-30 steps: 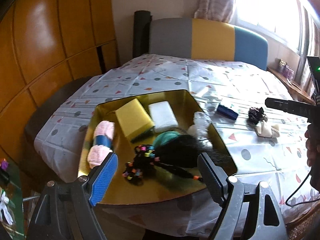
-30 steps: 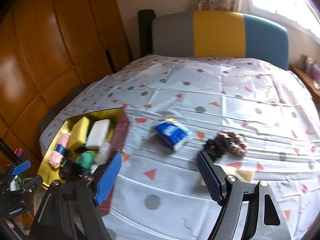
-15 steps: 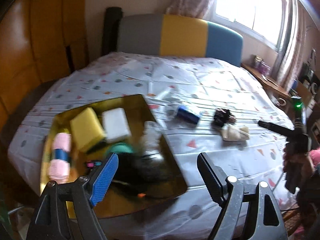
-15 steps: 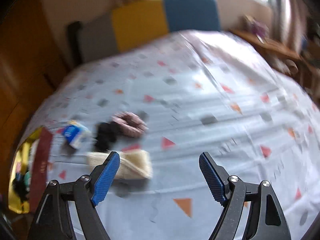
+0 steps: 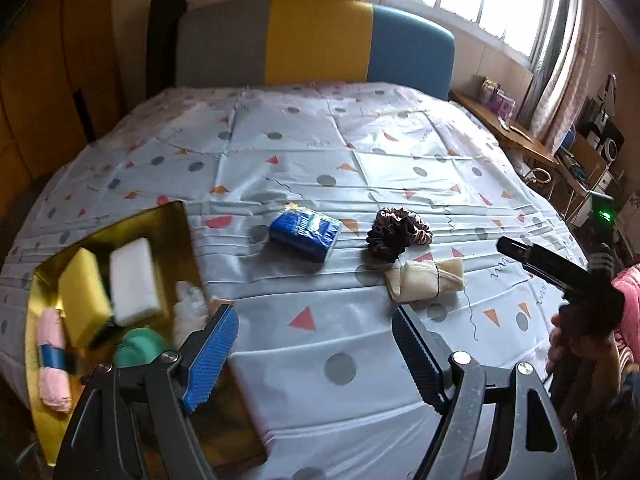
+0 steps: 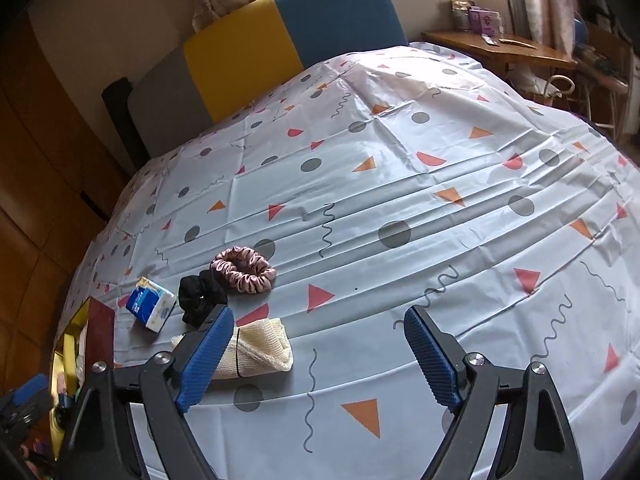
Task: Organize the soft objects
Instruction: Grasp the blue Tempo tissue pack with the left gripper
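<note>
On the patterned sheet lie a blue tissue pack (image 5: 305, 232) (image 6: 151, 304), a black scrunchie (image 6: 200, 296) touching a pink satin scrunchie (image 6: 243, 269) (image 5: 400, 232), and a cream mesh roll (image 5: 426, 280) (image 6: 256, 350). A gold tray (image 5: 180, 220) at the left holds a yellow sponge (image 5: 84, 292), a white sponge (image 5: 134, 280), a pink roll (image 5: 52, 360) and a green item (image 5: 140, 350). My left gripper (image 5: 316, 354) hangs open over the sheet beside the tray. My right gripper (image 6: 320, 358) is opening with nothing between its jaws; its left finger overlaps the mesh roll.
A grey, yellow and blue headboard (image 5: 316, 40) backs the bed. A wooden side table (image 6: 500, 46) with small items stands at the far right. Wooden panelling (image 5: 48, 80) runs along the left. A person's hand (image 5: 580, 344) holds the right gripper's handle at the right edge.
The left view swung right from the tray to the loose items on the sheet. The right view rolled and dropped beside the mesh roll; its jaws spread slightly.
</note>
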Tool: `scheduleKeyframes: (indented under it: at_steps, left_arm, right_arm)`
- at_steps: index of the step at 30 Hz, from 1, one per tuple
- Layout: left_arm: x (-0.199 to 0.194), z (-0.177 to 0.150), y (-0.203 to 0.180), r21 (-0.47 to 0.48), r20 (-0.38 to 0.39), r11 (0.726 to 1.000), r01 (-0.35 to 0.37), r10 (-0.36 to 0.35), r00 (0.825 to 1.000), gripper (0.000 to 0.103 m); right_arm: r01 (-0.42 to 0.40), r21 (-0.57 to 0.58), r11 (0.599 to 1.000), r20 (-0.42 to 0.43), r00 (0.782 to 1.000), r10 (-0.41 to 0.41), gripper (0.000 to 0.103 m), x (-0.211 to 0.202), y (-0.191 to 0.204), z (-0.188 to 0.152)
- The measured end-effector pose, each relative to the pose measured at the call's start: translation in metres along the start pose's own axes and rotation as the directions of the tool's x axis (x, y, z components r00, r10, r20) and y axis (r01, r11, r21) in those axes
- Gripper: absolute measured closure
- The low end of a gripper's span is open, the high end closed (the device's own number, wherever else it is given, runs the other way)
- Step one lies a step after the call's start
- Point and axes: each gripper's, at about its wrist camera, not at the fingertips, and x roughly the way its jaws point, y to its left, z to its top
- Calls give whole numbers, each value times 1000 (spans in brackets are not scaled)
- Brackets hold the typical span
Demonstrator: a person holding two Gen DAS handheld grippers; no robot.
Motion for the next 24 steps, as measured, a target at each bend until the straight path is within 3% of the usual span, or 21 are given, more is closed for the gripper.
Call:
scheduleKeyframes:
  at_steps: [7, 14, 24]
  left_arm:
    - [48, 19, 6, -135, -106, 991, 20, -35, 994, 21]
    - [97, 44, 22, -296, -173, 955, -1, -52, 984, 19]
    - [154, 78, 34, -393, -221, 917, -69, -21, 975, 16]
  right_arm:
    - [-33, 17, 999, -4, 999, 33, 13, -2, 1, 1]
    - [-67, 8, 998, -10, 998, 67, 12, -2, 4, 0]
    - [-103, 48, 994, -13, 995, 103, 11, -2, 0, 3]
